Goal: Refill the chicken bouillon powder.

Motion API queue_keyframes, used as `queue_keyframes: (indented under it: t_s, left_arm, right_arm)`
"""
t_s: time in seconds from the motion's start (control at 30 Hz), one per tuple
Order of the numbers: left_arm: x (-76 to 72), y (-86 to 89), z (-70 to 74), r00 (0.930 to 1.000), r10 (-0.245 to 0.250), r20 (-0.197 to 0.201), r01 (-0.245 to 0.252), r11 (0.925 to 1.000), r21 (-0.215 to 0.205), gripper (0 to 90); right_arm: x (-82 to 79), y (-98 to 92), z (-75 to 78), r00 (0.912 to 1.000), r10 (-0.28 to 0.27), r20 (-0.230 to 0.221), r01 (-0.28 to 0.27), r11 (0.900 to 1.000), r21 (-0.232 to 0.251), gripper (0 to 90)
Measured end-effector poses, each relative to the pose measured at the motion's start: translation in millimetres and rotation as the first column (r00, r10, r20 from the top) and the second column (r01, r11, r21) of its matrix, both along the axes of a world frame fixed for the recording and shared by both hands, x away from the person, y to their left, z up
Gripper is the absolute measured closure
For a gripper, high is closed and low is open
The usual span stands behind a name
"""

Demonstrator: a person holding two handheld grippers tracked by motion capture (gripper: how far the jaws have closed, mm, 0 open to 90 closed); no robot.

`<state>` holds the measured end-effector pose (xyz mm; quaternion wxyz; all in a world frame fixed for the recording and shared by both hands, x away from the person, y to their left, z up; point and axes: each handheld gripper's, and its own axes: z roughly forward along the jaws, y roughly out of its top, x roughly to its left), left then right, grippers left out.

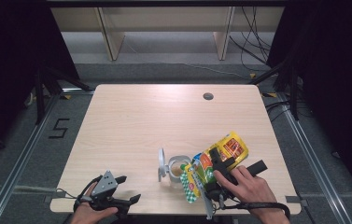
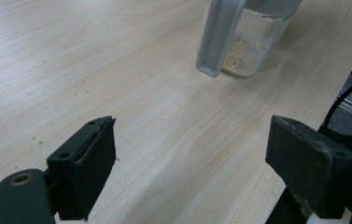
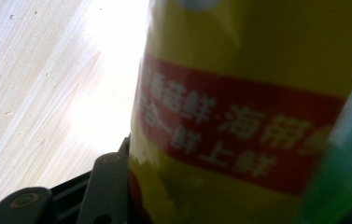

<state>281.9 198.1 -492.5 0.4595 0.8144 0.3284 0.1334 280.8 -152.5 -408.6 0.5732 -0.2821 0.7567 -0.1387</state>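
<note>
Pale wood table (image 1: 131, 121) stands on grey floor (image 1: 19, 154).

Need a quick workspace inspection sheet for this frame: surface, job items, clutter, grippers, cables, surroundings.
Surface: wooden table, fine crumbs, grommet hole.
Job's things: yellow packet tilted toward glass jar; jar holds pale powder, lid open.
Clutter: nothing seen.
Grippers: right gripper clamps the packet; left gripper open, empty, at near edge.
Cables: cable trails from right gripper; wires on floor behind.
Surroundings: wooden frame, dark curtains, floor mark 5.
</note>
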Motion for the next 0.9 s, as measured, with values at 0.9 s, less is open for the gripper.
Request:
queue_keyframes:
  t_s: [0.9]
  left_arm:
    - [-1.3, -1.8, -0.6, 0.9999, 0.012, -0.007, -0.012, 0.9997, -0.019, 15.4]
  right_arm:
    - [-0.1, 0.1, -0.6, 1.0, 0.001, -0.005, -0.001, 1.0, -0.001, 55.3]
